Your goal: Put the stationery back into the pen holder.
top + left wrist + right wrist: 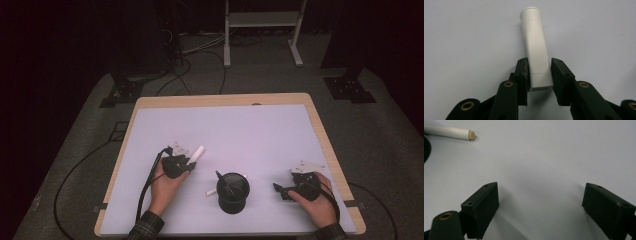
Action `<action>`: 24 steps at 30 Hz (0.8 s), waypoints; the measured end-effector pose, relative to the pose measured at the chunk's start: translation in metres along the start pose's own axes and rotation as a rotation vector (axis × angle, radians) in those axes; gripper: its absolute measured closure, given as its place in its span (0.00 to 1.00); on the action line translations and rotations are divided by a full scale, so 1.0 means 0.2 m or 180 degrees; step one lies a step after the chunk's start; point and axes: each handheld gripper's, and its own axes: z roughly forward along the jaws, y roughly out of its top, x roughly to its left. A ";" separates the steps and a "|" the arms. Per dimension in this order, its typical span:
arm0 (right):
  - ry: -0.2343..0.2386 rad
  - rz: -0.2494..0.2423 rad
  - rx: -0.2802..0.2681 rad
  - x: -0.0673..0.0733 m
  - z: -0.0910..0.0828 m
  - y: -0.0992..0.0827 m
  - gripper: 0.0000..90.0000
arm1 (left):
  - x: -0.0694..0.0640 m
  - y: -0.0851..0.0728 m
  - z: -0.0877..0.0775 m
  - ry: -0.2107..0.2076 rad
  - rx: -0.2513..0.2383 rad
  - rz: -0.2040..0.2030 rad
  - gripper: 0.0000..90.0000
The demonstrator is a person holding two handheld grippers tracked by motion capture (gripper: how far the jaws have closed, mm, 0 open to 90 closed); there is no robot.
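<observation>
White marker (537, 47) lies flat on the table (260, 125), its butt end pinched between the pads of my left claw (539, 75) — light, stiff, slick plastic — grip mid-barrel.

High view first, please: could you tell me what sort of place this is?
Probably a lab recording setup: a table under a white mat, dark surroundings, cables on the floor and a metal stand behind.
</observation>
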 end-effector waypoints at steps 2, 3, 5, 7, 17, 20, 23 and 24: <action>0.0001 0.0001 -0.0001 0.00 0.00 0.00 0.14 | 0.01 0.00 0.00 -0.0036 -0.0015 -0.0030 0.78; 0.0001 0.0000 -0.0001 0.00 0.00 0.00 0.14 | 0.01 -0.01 0.00 -0.0043 -0.0031 -0.0044 0.78; 0.0001 0.0001 -0.0001 0.00 0.00 0.00 0.14 | 0.01 -0.01 0.00 -0.0040 -0.0038 -0.0037 0.78; 0.0002 0.0003 -0.0001 0.00 0.00 0.00 0.14 | 0.01 -0.01 0.00 -0.0029 -0.0036 -0.0018 0.79; 0.0005 0.0001 -0.0002 0.00 0.00 0.00 0.14 | 0.03 0.00 -0.01 -0.0135 -0.0061 -0.0100 0.79; 0.0005 0.0003 -0.0004 0.00 0.00 0.00 0.14 | 0.03 0.00 -0.03 -0.0171 -0.0074 -0.0123 0.79; 0.0007 0.0007 -0.0004 0.00 0.00 0.00 0.14 | 0.04 0.00 -0.04 -0.0199 -0.0093 -0.0134 0.79; 0.0006 0.0003 -0.0004 0.00 0.00 0.00 0.14 | 0.05 0.00 -0.05 -0.0207 -0.0099 -0.0139 0.79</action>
